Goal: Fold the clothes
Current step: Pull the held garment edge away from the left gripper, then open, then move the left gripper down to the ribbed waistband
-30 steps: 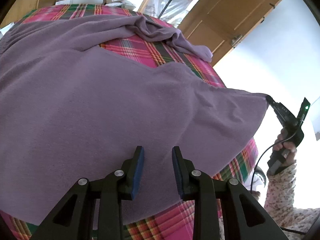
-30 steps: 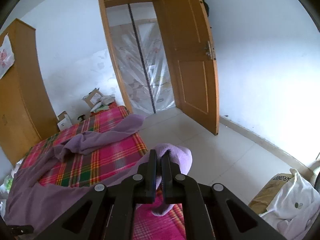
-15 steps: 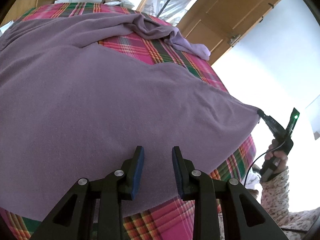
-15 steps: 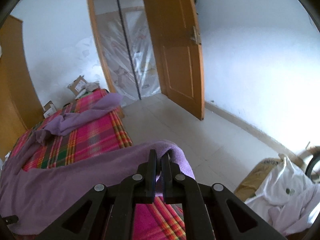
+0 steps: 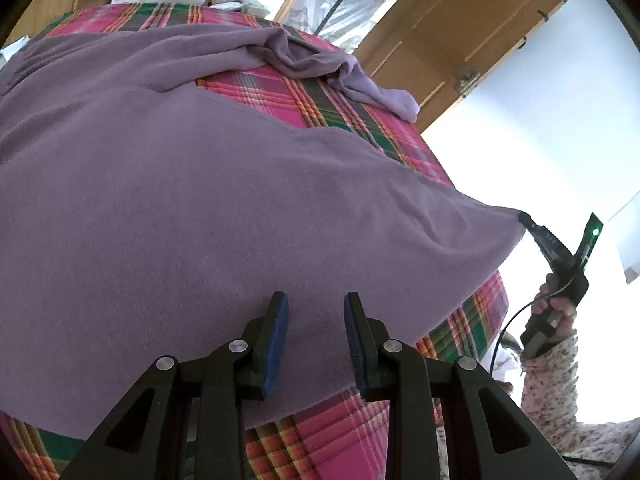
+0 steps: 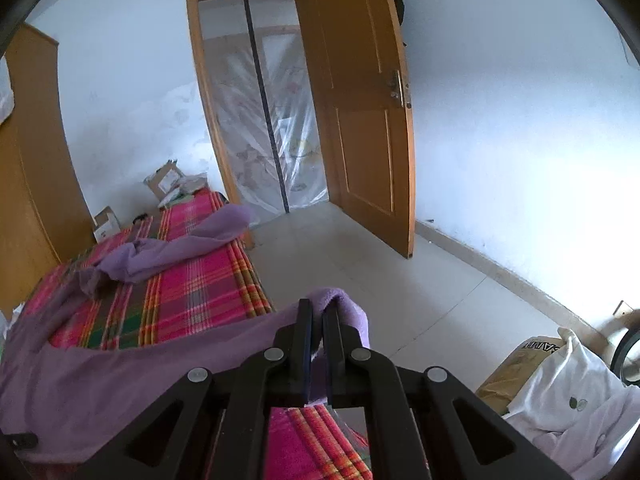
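Right wrist: purple garment (image 6: 120, 372) corner between right tongs (image 6: 317, 320).

One purple garment (image 5: 224, 208) spread on one plaid-covered bed (image 5: 332, 96). Two grippers, left (image 5: 314, 312) and right (image 6: 318, 320). One wooden door (image 6: 360, 112). Three cardboard boxes (image 6: 164, 180) past the bed's far end. One white bag (image 6: 568, 384).

Garment (image 5: 224, 208) – plain mauve purple. Bed cover (image 5: 320, 100) – pink plaid, green and orange stripes. Door (image 6: 360, 120) orange-brown wood. Sleeve (image 5: 554, 380) pale, speckled floral. Gripper pads (image 5: 276, 336) blue; walls (image 6: 520, 120) white.
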The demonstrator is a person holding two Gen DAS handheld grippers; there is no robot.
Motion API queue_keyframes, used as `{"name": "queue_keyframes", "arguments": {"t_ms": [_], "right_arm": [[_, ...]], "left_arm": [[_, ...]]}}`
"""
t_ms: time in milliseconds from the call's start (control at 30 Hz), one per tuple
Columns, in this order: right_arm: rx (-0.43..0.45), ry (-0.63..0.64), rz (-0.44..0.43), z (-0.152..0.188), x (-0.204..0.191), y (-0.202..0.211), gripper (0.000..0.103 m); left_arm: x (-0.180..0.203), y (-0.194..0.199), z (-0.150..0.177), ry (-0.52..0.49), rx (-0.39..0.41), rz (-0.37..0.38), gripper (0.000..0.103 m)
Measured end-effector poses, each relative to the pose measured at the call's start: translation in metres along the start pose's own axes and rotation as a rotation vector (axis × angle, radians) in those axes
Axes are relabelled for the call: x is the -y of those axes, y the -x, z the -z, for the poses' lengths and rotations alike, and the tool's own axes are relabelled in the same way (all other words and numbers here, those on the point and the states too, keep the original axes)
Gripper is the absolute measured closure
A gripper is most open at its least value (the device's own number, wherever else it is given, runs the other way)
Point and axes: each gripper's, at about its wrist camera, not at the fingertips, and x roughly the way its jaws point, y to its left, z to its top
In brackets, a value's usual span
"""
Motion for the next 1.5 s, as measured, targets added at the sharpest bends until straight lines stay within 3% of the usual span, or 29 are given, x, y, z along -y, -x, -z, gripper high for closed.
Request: {"name": "queue_keyframes", "arguments": {"t_ms": [67,200,433,533,700,1000,1167,1333,1500], "right_arm": [[-0.038,-0.019,0.009,0.005,0.006,-0.006,0.098],[-0.019,0.004,0.029,0.007,0.007,-0.001,0.098],[0.099,0.152,0.078,-0.012,-0.017,0.018,0.098],[0.075,0.168,0.096,-0.007,-0.017,0.014,0.098],[-0.041,0.073,0.073,0.011,0.008,-0.004,0.098],[-0.174,-0.069,0.018,0.038,0.04,-0.021,0.098],[-0.199,-0.098,0.025,0.041,0.044,-0.024,0.094],[-0.216,-0.11,0.15,0.042,0.055,-0.021,0.093],[-0.17,-0.103,0.164,0.034,0.049,-0.006,0.093]], "left_arm": [[0.0,0.0,0.0,-0.001,0.0,0.0,0.073],[0.001,0.0,0.0,-0.008,-0.004,-0.001,0.073],[0.002,0.002,0.002,-0.005,0.003,-0.003,0.073],[0.002,0.002,0.003,0.0,0.006,-0.003,0.073],[0.002,0.001,0.002,-0.001,0.003,-0.002,0.073],[0.001,0.003,0.004,0.005,0.004,0.006,0.073],[-0.003,0.007,0.005,0.021,0.001,0.015,0.073],[-0.012,0.018,0.009,0.044,0.024,0.015,0.073],[-0.038,0.04,0.01,0.125,0.086,0.013,0.073]]}}
